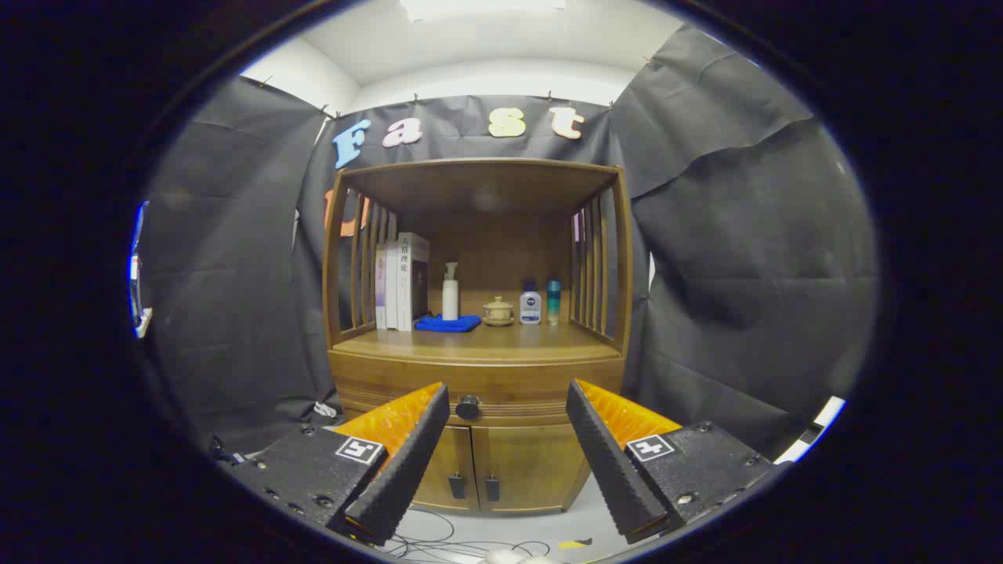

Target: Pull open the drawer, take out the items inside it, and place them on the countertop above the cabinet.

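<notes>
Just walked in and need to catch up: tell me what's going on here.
A person is holding a gripper aimed at a wooden cabinet. Its fingers are spread open, holding nothing, apart from the cabinet. The drawer is closed, its dark knob just beyond the fingers. The countertop already carries books, a spray bottle, a blue cloth, a small lidded pot and two bottles.

Drawer knob [468,406] beyond parted tongs [508,407], below countertop [478,345].
</notes>
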